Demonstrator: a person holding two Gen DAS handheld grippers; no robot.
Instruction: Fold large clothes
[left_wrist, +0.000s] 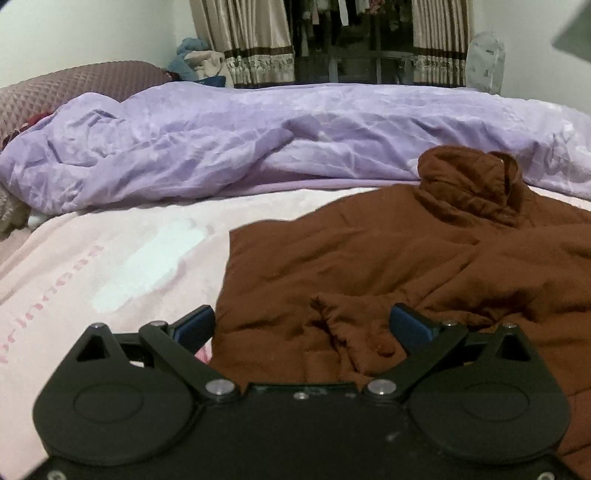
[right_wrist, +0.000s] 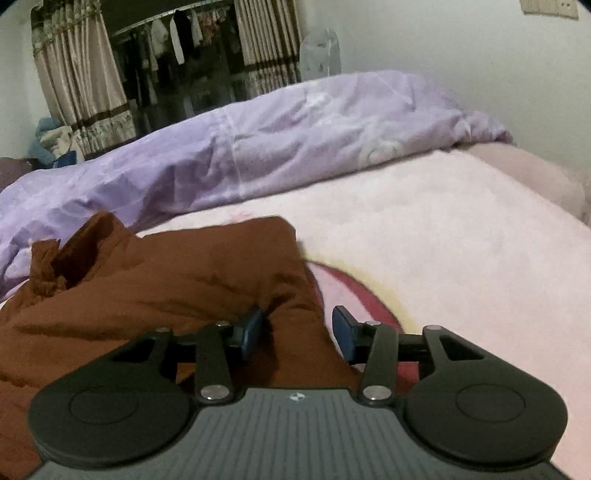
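A brown padded jacket (left_wrist: 406, 251) lies spread on the pink bed sheet (left_wrist: 110, 251), its collar (left_wrist: 469, 181) standing up at the far side. My left gripper (left_wrist: 303, 325) is wide open over the jacket's near left part, where a raised fold of fabric lies between the fingers. In the right wrist view the jacket (right_wrist: 166, 280) fills the left, collar (right_wrist: 70, 254) at far left. My right gripper (right_wrist: 299, 328) is open, straddling the jacket's right edge with brown fabric between the blue pads (right_wrist: 251, 328).
A crumpled lilac duvet (left_wrist: 258, 140) runs along the far side of the bed (right_wrist: 443, 240). A mauve quilted pillow (left_wrist: 74, 88) lies at the far left. Curtains (left_wrist: 243, 40) and hanging clothes stand behind. A red pattern (right_wrist: 369, 295) shows on the sheet beside the jacket.
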